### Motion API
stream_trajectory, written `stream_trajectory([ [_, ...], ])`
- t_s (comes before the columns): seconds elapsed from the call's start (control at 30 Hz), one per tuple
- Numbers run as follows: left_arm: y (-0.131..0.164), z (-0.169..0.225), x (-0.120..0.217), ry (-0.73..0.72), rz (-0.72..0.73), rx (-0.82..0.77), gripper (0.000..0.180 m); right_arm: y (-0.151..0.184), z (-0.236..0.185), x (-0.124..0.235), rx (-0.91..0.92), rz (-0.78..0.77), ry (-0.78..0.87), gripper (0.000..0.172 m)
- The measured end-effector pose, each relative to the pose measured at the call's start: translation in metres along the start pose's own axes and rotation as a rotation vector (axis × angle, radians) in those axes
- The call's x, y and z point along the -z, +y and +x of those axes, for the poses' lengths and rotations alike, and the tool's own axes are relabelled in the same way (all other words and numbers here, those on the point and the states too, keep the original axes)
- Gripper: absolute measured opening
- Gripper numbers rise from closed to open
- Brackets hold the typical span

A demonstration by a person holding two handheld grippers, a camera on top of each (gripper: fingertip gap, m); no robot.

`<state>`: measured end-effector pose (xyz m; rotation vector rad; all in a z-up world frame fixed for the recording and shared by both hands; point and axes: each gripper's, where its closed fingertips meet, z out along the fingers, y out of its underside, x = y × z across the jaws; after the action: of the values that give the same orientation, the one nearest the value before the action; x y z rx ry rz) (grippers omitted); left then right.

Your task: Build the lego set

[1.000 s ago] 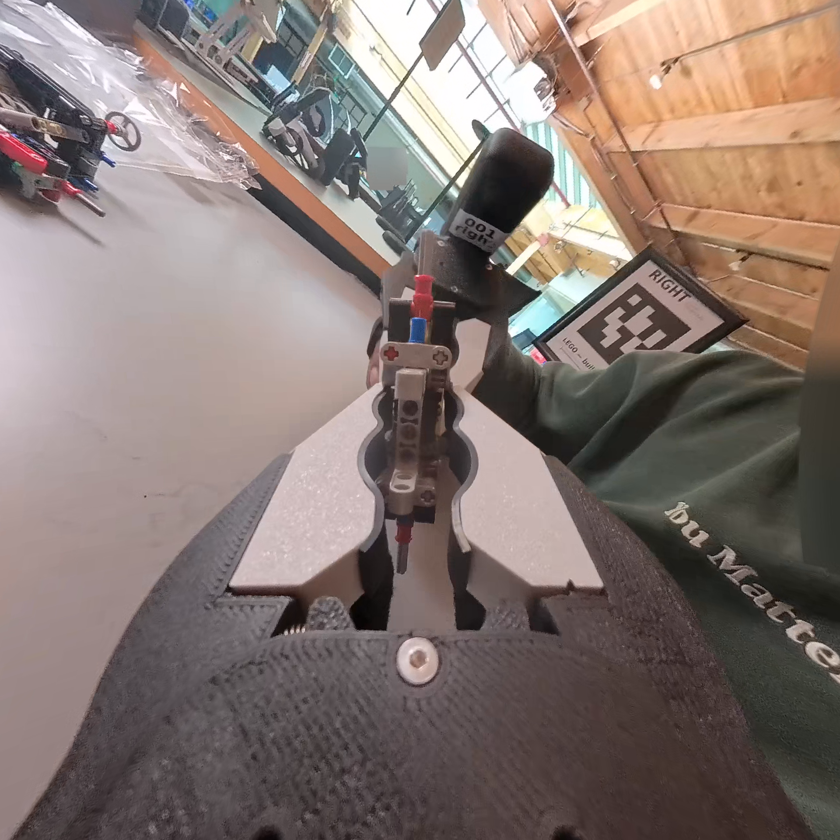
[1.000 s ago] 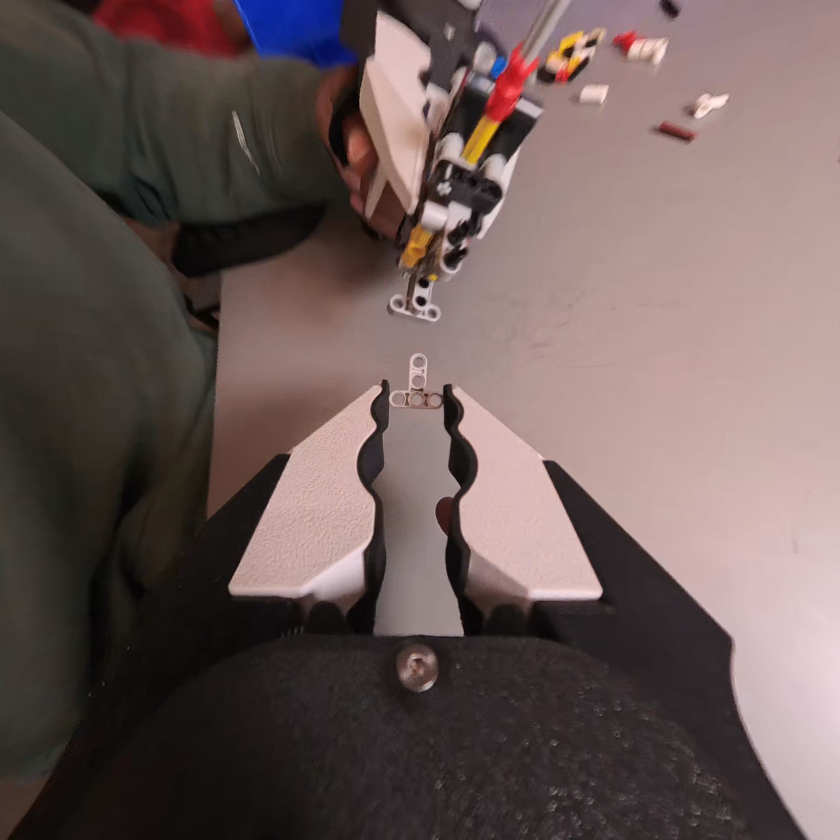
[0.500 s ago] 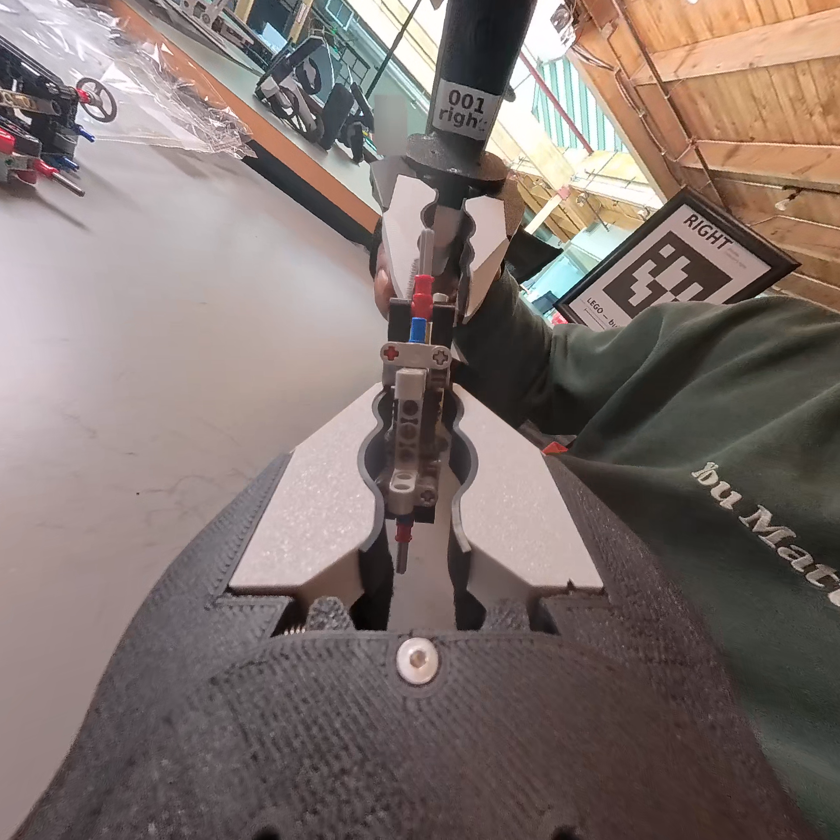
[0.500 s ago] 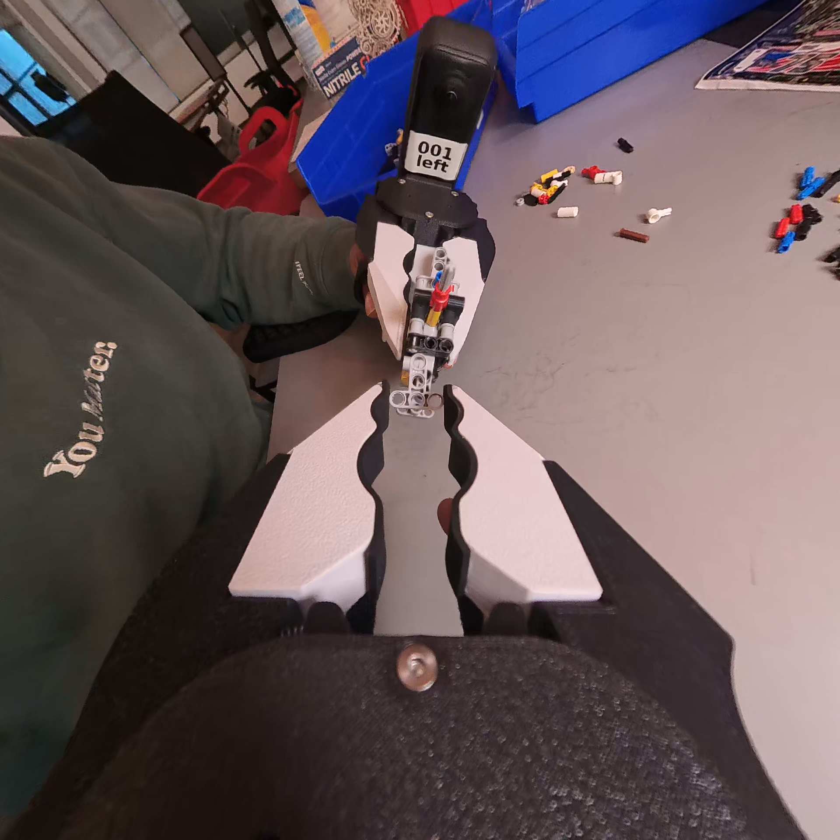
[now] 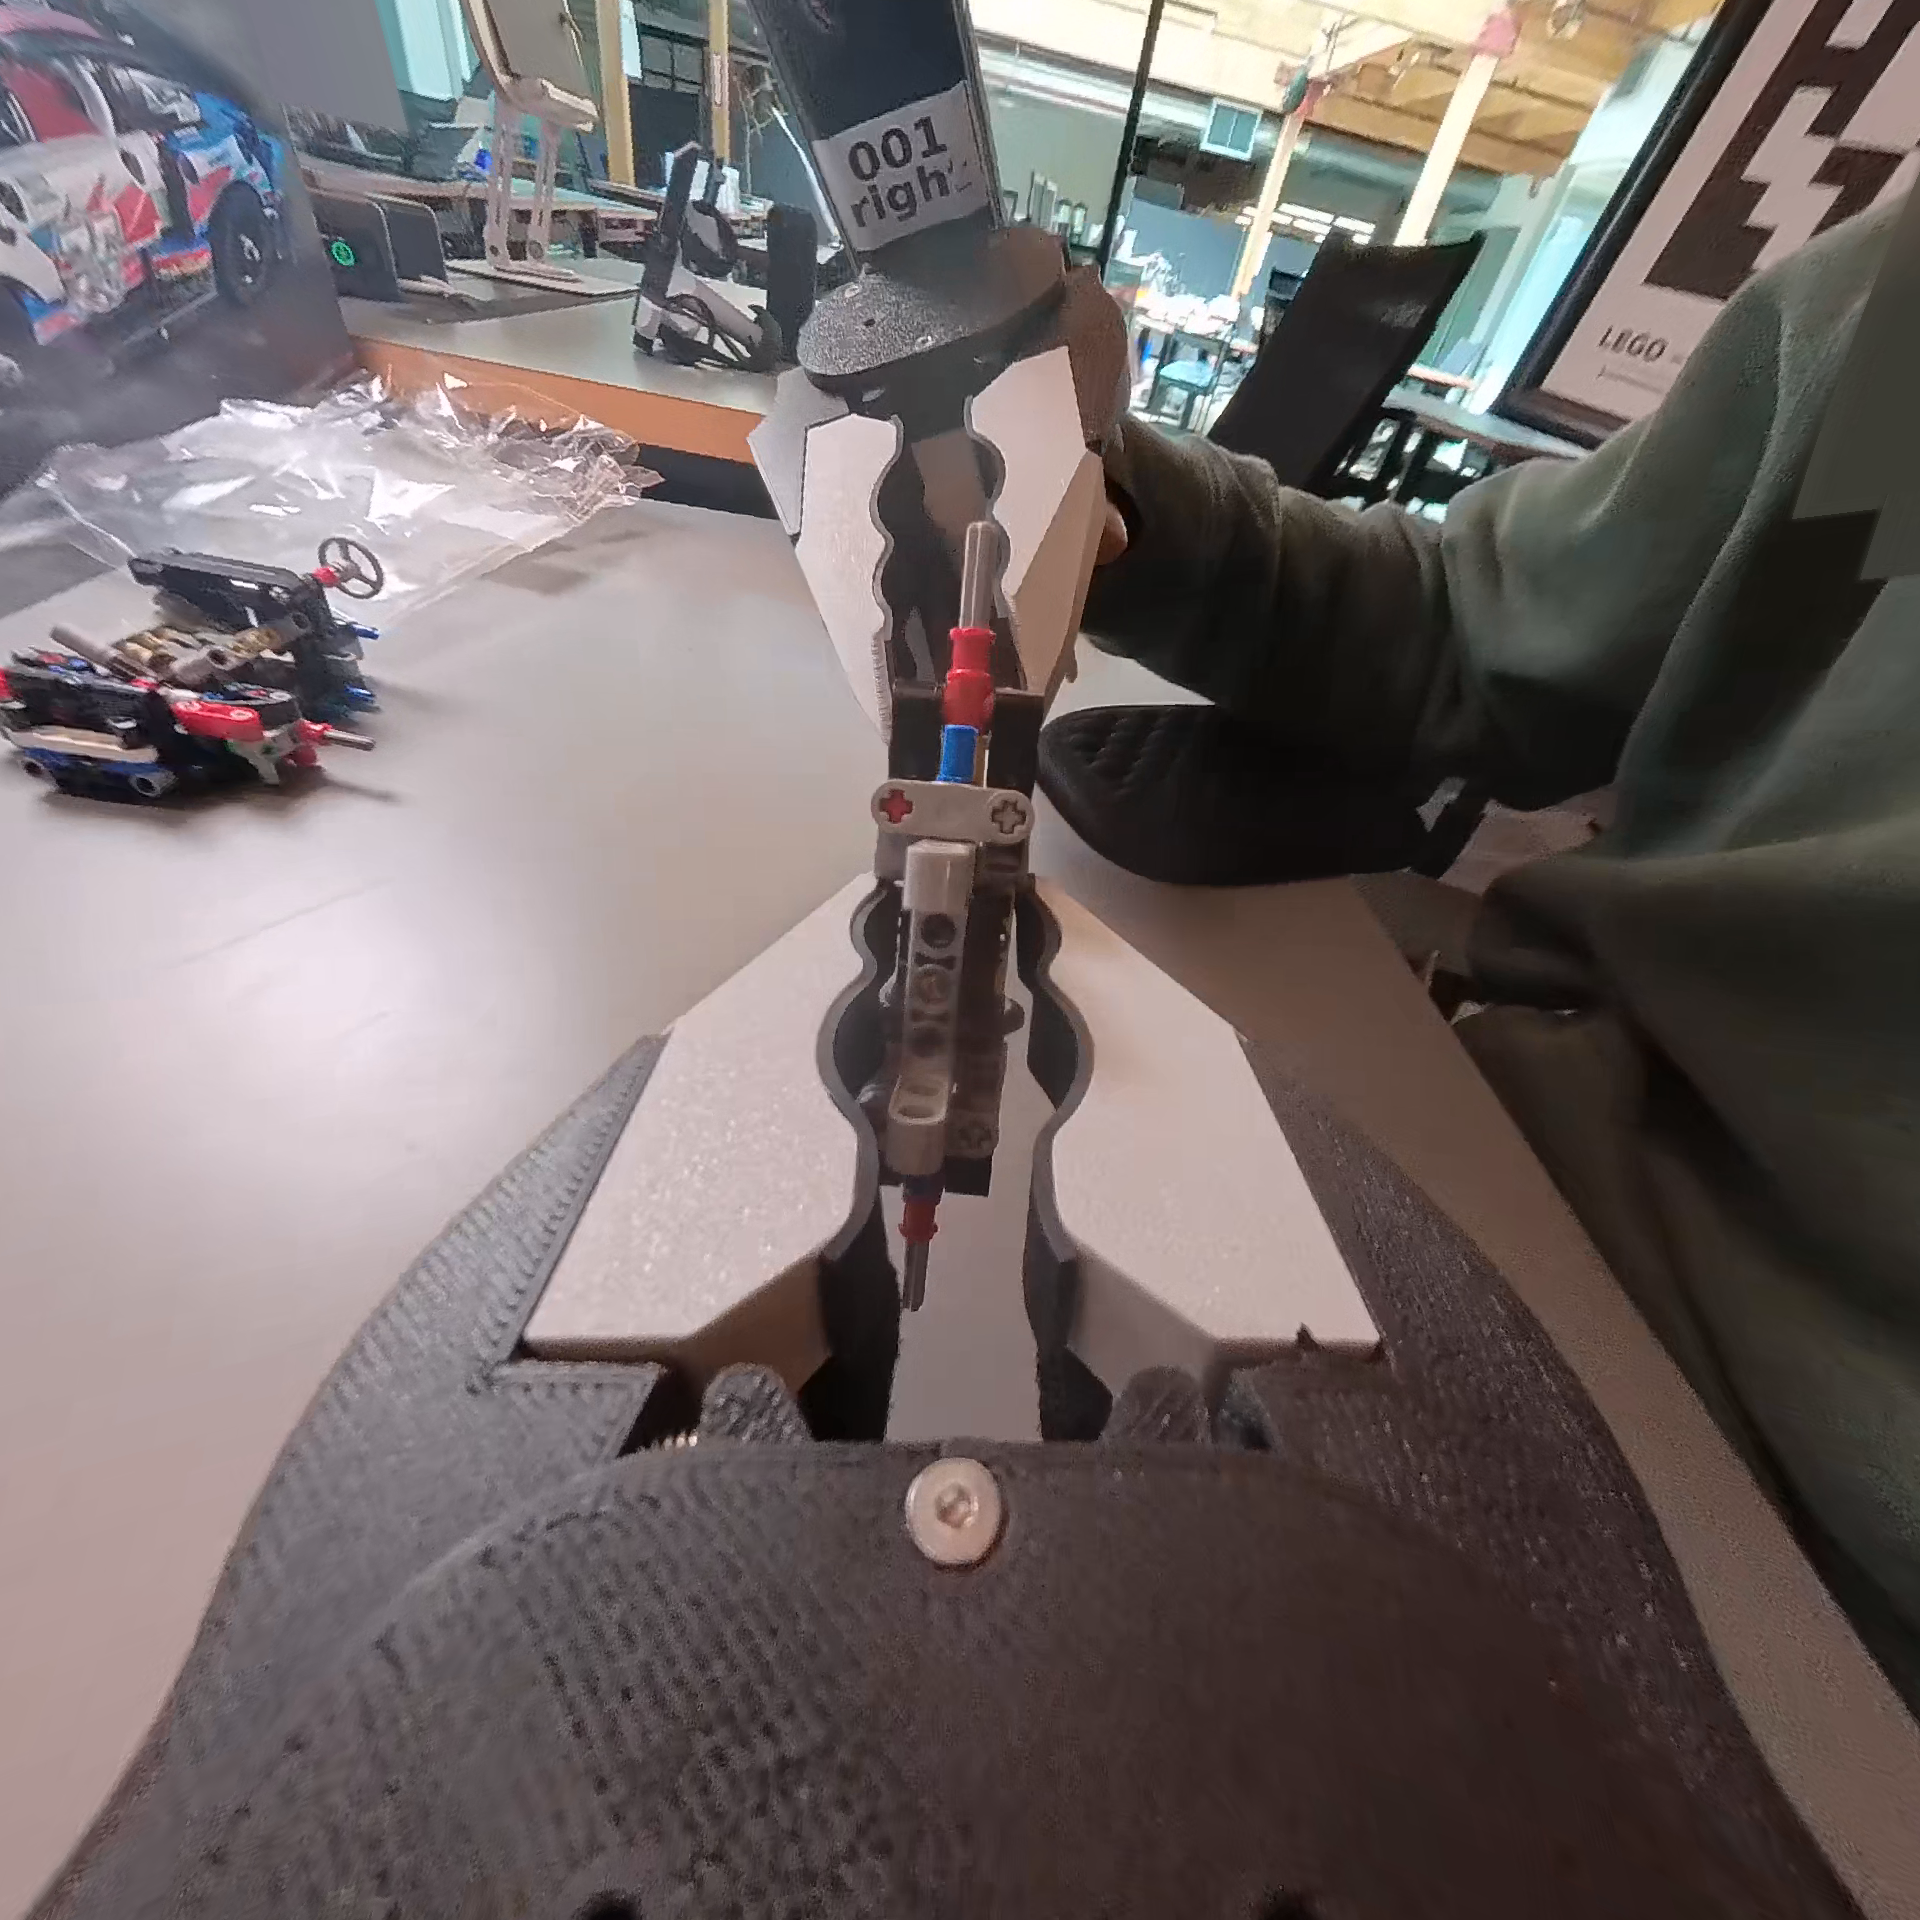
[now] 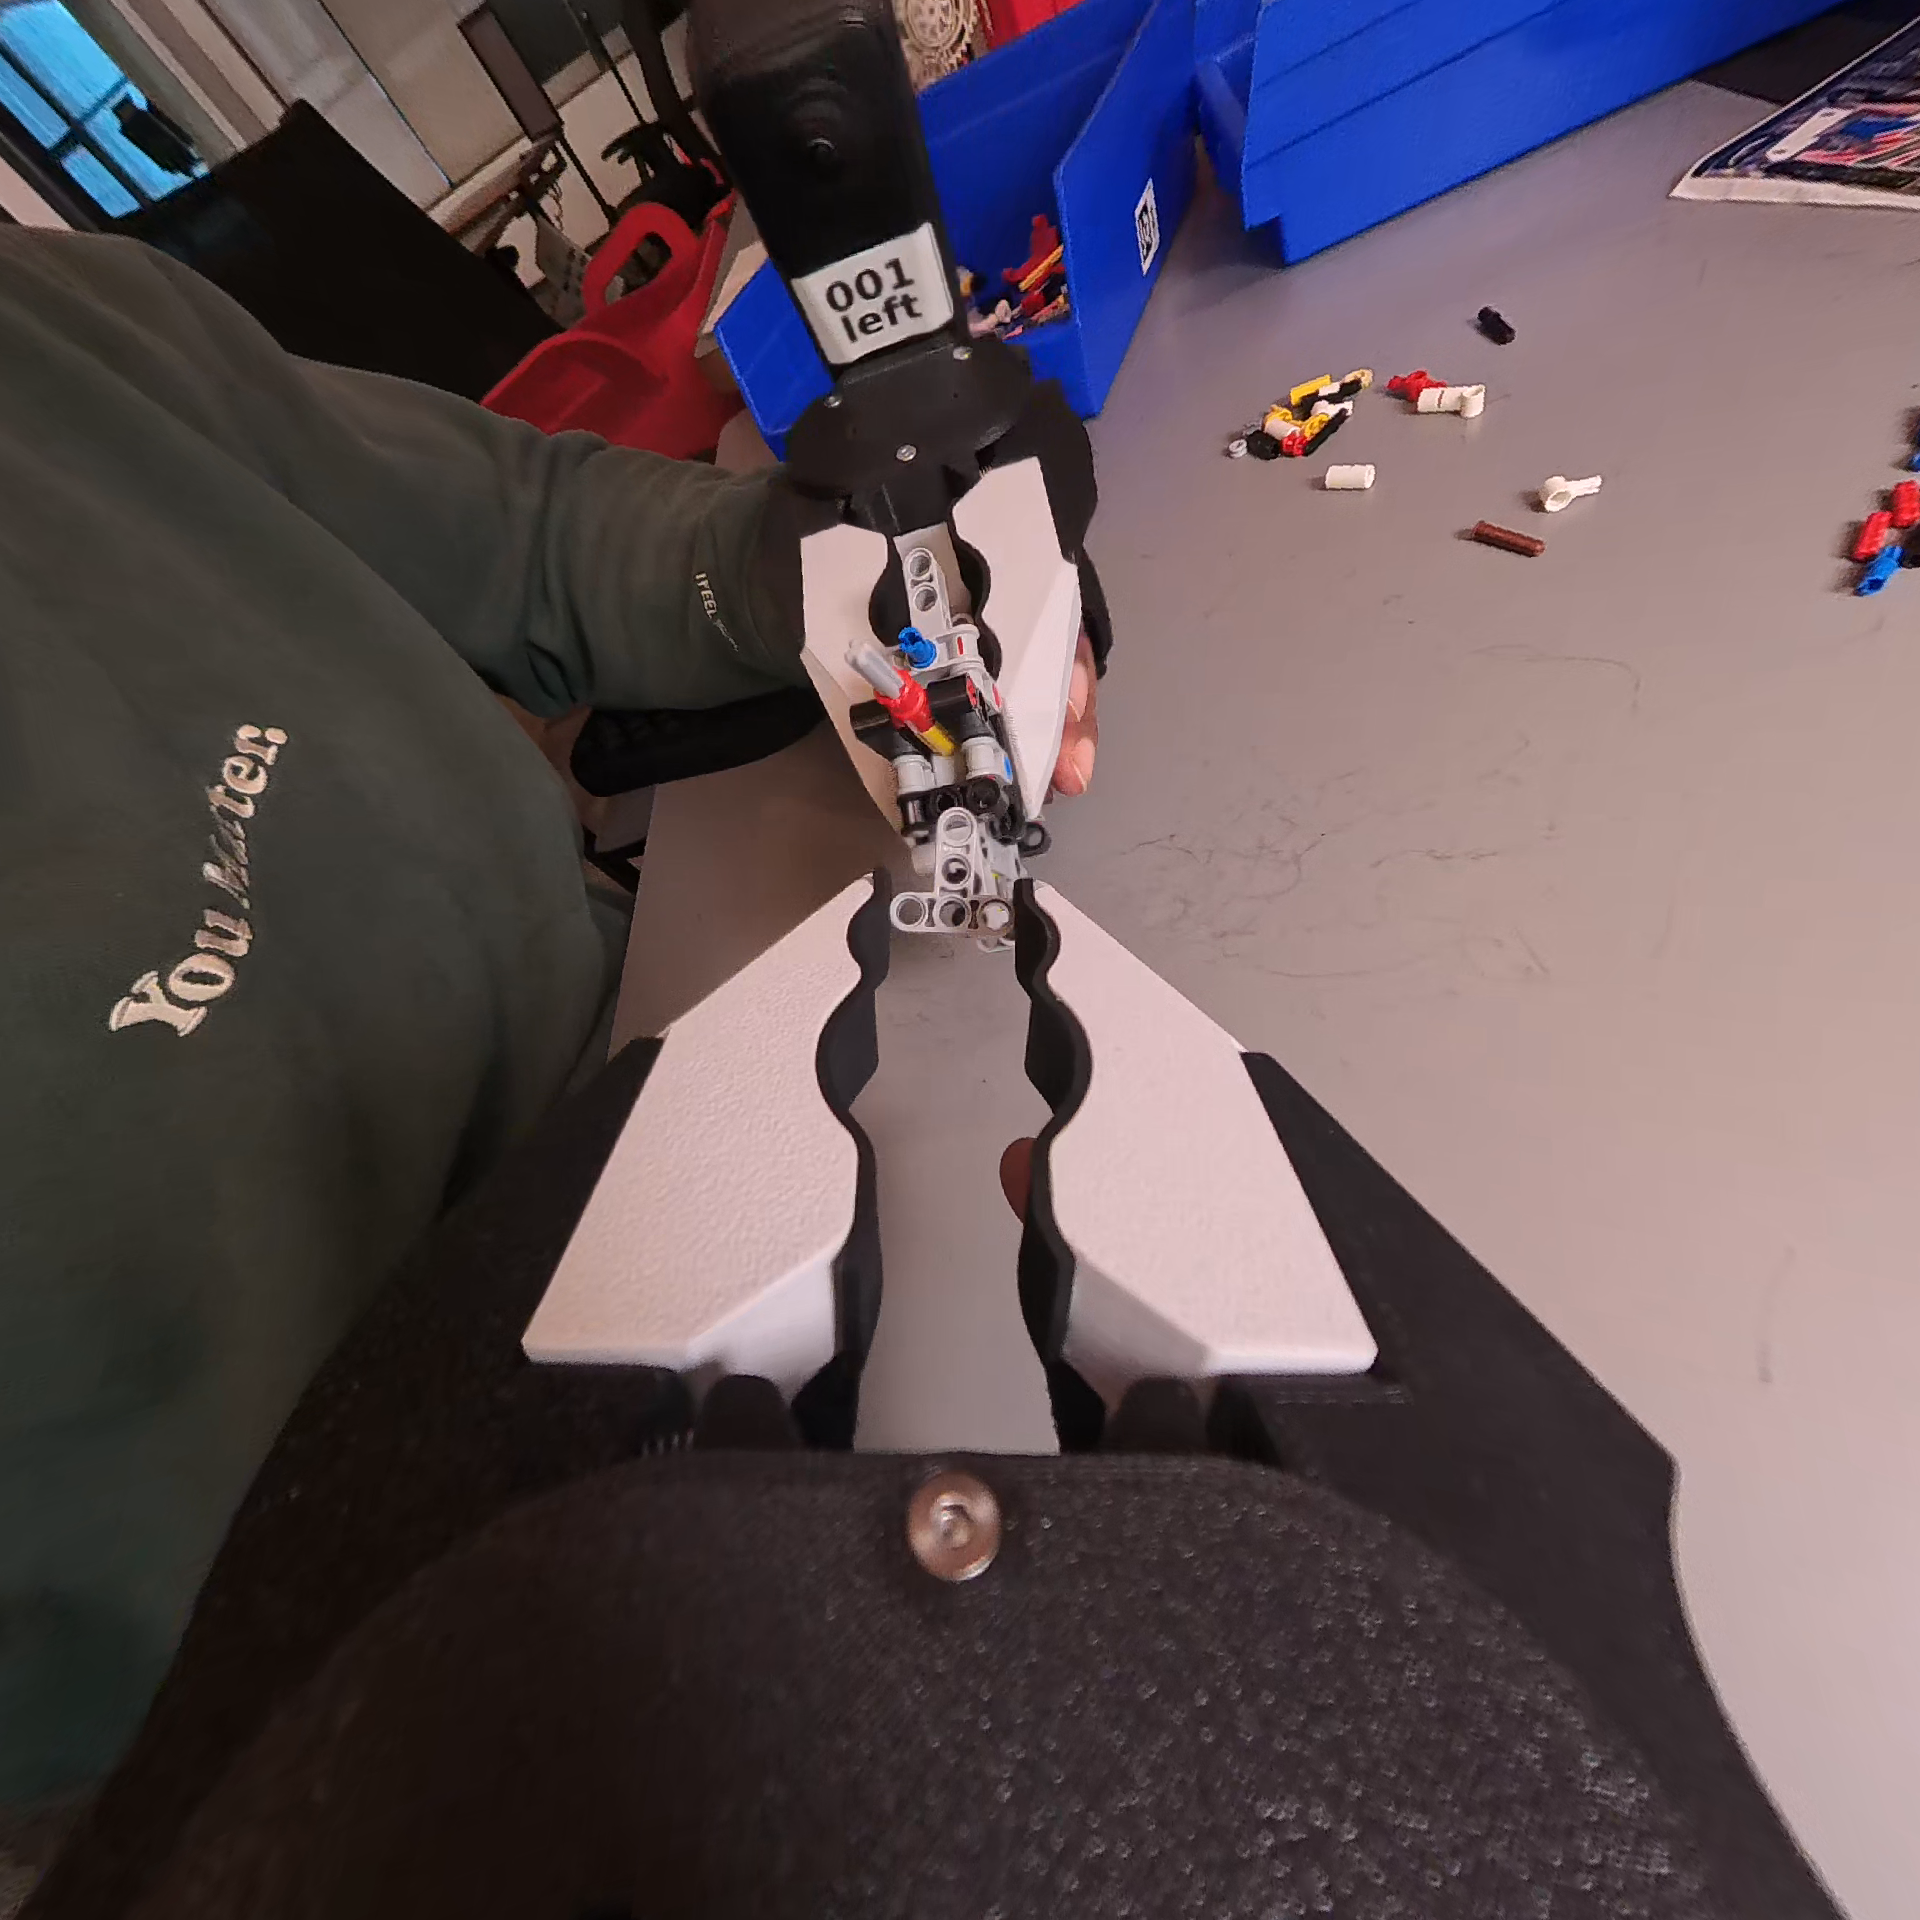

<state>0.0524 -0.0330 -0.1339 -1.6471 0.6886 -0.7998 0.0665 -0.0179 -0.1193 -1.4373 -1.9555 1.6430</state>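
Observation:
My left gripper (image 5: pixel 951 894) is shut on a small brick assembly (image 5: pixel 940 987) of grey and black beams with red and blue pins, held above the grey table (image 5: pixel 416 883). The assembly's far end sticks out past my fingertips. My right gripper (image 6: pixel 948 904) is shut on a light grey T-shaped beam (image 6: pixel 940 909) at its fingertips. That beam lies against the near end of the assembly (image 6: pixel 935 727), beside a similar grey beam there. The left gripper (image 6: pixel 961 810) faces me in the right wrist view. The right gripper (image 5: pixel 940 665) faces me in the left wrist view.
A part-built black model (image 5: pixel 187 675) and a clear plastic bag (image 5: pixel 343 468) lie at the left. Blue bins (image 6: pixel 1351 125), a printed booklet (image 6: pixel 1808 145) and loose small pieces (image 6: pixel 1351 416) lie on the far right. A person's green sleeves flank both grippers. Less than 4 cm separates the two grippers' tips.
The two grippers have come together: the T-shaped beam, apart from the assembly a second ago, now lies against its end. Both grasps stay as they were.

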Motion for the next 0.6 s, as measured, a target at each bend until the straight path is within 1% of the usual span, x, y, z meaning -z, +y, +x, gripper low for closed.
stream_trajectory([
  [0.17, 0.000, 0.000, -0.001, -0.055, -0.013, -0.168, 0.021, 0.002, 0.001, 0.001, 0.011, 0.001, 0.003, 0.022],
  [0.27, -0.002, 0.004, 0.000, -0.056, 0.006, -0.244, 0.021, 0.002, 0.001, 0.003, 0.019, 0.010, 0.004, 0.022],
  [0.43, -0.009, 0.007, 0.003, -0.059, 0.061, -0.298, 0.021, -0.001, -0.004, 0.006, 0.053, 0.043, -0.017, 0.022],
  [0.6, -0.015, 0.008, 0.006, -0.056, 0.105, -0.309, 0.021, 0.005, 0.003, 0.008, 0.052, 0.029, 0.016, 0.022],
])
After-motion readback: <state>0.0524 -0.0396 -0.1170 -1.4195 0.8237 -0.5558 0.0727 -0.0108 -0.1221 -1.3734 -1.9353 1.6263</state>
